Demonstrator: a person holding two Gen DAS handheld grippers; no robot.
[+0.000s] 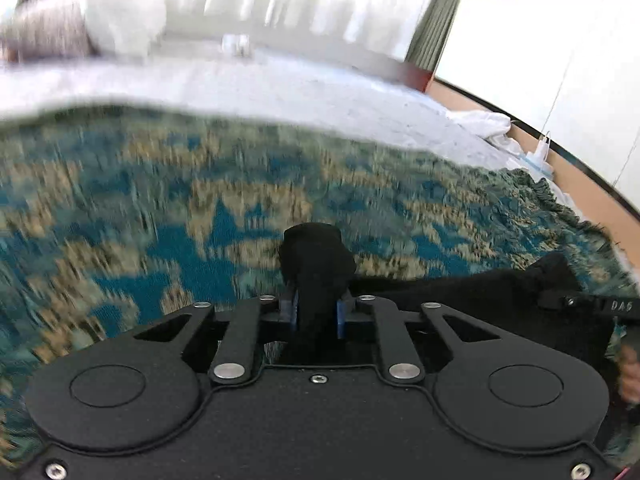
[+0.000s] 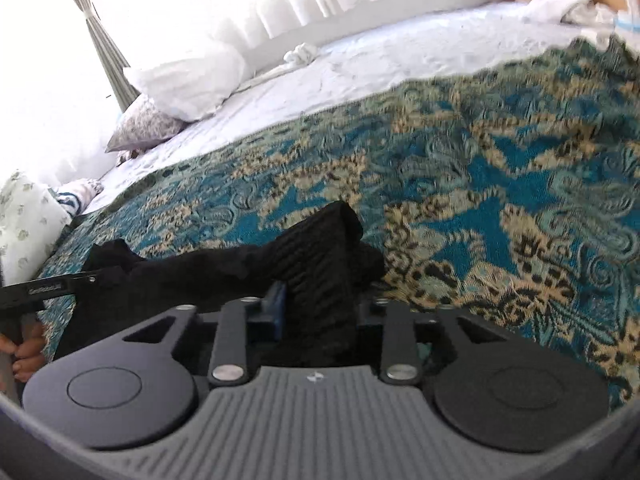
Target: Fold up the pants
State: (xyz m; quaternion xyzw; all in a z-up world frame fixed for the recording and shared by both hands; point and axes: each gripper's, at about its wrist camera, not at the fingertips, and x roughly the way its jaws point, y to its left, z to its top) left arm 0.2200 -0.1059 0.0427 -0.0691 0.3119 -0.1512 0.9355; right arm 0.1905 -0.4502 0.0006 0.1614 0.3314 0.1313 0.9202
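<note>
The one pair of black ribbed fabric pants (image 2: 224, 272) lay stretched across the teal-and-tan patterned woven bedspread (image 2: 500, 184), a bunched end of it clamped in each of the two tools. The left gripper (image 1: 318, 312) was pinched nearly together on a narrow wad, while the right gripper (image 2: 320, 312) stood a little wider, squeezed on a thicker fold. Beyond the bedspread, the white bed sheet (image 2: 380, 64) carried one white pillow (image 2: 188, 80) and one grey floral pillow (image 2: 144, 128).

a bedroom: bed (image 2: 360, 64) with white pillow (image 2: 188, 80), patterned bedspread (image 2: 500, 160), curtains (image 2: 108, 60)
</note>
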